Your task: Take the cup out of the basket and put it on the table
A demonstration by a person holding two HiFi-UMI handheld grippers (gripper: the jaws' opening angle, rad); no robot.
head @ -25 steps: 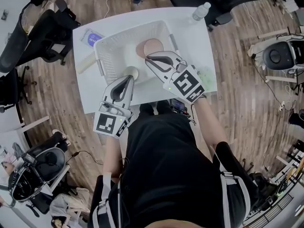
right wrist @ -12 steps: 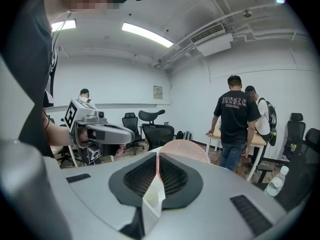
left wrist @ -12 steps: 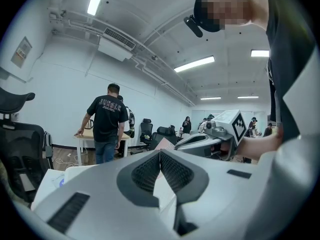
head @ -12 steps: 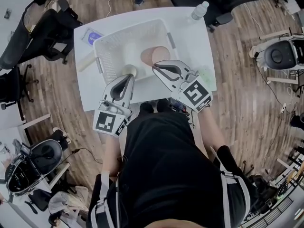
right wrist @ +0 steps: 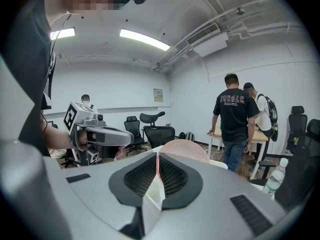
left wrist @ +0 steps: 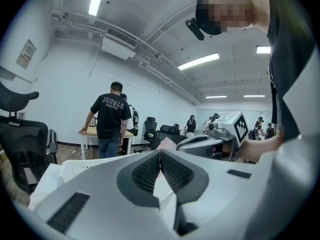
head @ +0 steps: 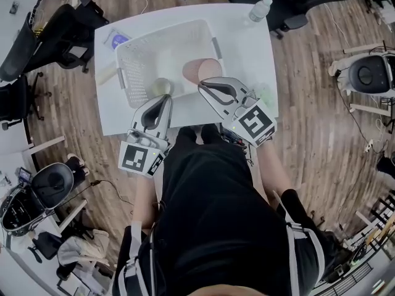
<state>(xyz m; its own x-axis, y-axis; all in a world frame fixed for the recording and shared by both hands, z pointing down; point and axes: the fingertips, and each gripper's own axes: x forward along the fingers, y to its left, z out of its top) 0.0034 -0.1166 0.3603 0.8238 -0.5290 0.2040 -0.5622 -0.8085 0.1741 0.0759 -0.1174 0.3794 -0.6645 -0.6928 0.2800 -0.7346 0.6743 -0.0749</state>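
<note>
A white mesh basket [head: 142, 54] stands on the white table [head: 247, 48]. A pink perforated cup [head: 200, 71] is at the basket's right front corner, and my right gripper [head: 202, 85] is shut on its rim. In the right gripper view the pink cup [right wrist: 182, 148] rises just behind the closed jaws [right wrist: 157, 156]. A small beige cup [head: 162, 86] sits inside the basket by its front wall. My left gripper [head: 162, 98] is shut at the basket's front rim, with white mesh showing between its pads [left wrist: 160, 156].
A clear water bottle [head: 260, 8] stands at the table's far right corner, a blue-topped item [head: 118, 40] at the far left. Something pale green [head: 266, 94] lies right of my right gripper. Office chairs [head: 37, 48] ring the table; people stand beyond it [left wrist: 111, 119].
My right gripper has drawn the pink cup from the basket's middle toward its right front corner. The left gripper has stayed at the front rim.
</note>
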